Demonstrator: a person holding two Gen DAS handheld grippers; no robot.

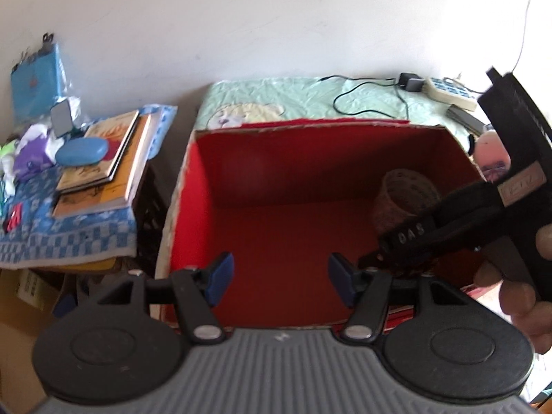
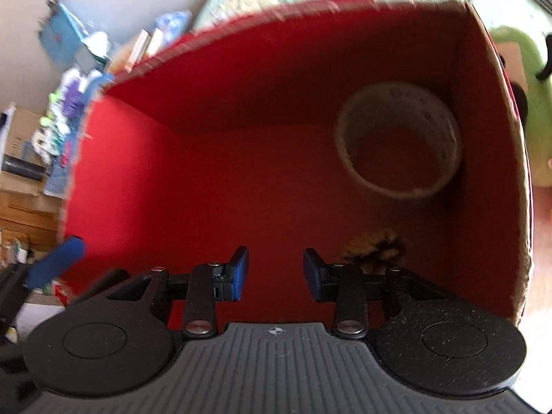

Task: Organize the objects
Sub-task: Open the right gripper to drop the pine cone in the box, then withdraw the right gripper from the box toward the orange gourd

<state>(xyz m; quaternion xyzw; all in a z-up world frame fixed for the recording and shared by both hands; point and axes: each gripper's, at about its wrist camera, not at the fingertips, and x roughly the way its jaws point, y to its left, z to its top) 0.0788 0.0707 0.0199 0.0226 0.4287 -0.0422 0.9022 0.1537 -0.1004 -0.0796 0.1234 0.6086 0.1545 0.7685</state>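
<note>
Nearest, the left gripper (image 1: 281, 277) and right gripper (image 2: 276, 274) both hang with jaws apart and nothing between them, over the red box (image 1: 276, 214). Inside, a woven cup (image 2: 396, 145) lies toward its far right corner. The box sits on a pale green bed cover (image 1: 310, 96); books (image 1: 103, 158) are stacked on a side table (image 1: 69, 234) to its left, against a white wall (image 1: 241, 17).

A home bedroom: quilted bedspread (image 1: 303, 100), stacked books (image 1: 103, 158).

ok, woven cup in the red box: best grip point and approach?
Pinch the woven cup by its near rim wall, one finger inside, coming from above with the right gripper. It stands mouth-up in the red box's far right corner, walls blocking the other sides.
</note>
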